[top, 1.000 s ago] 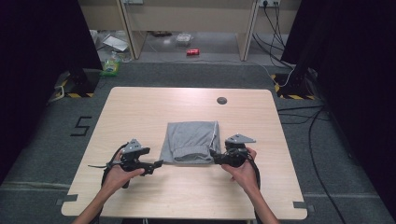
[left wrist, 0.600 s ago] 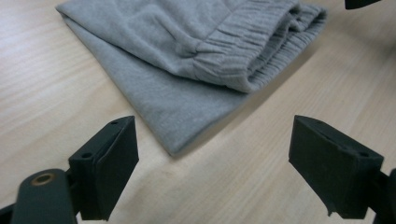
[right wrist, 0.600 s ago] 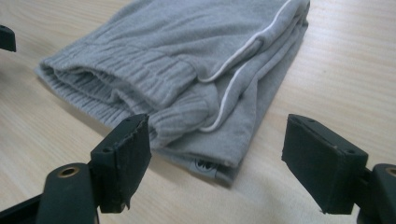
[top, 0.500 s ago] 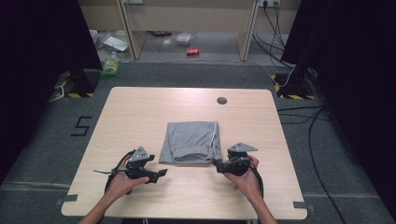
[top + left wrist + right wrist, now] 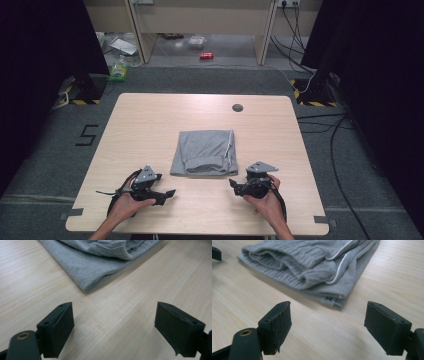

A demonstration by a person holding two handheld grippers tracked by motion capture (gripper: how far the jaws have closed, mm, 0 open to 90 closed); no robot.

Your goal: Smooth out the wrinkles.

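A: Where do we find the folded grey garment point(image 5: 206, 151)?

B: It lies flat at the centre of the counter point(image 5: 150, 125). In the high view its ribbed waistband edge faces 6 o'clock, toward us, and a thin white stripe runs along its 3 o'clock side.

A: Where do we hold the left tool point(image 5: 167, 195)?

B: At 7 o'clock from the garment, low over the counter near its front edge. The left hand point(image 5: 131, 202) grips its body. It does not touch the cloth.

A: State of its jaws?

B: Set wide apart, with bare wood between them. In the left gripper view the garment point(image 5: 100, 262) lies ahead of the jaws, toward 12 o'clock, with a folded corner nearest the tool.

A: And the right tool point(image 5: 233, 185)?

B: At 5 o'clock from the garment, just beside its near right corner, held by the right hand point(image 5: 265, 200). Its jaws have just been opening further and stand wide apart with nothing between them.

A: What do we see in the right gripper view?

B: The garment point(image 5: 317, 267) lies toward 12 o'clock with the ribbed waistband folded over and the white stripe point(image 5: 342, 265) running down to the nearest corner. A strip of bare counter separates that corner from the jaws.
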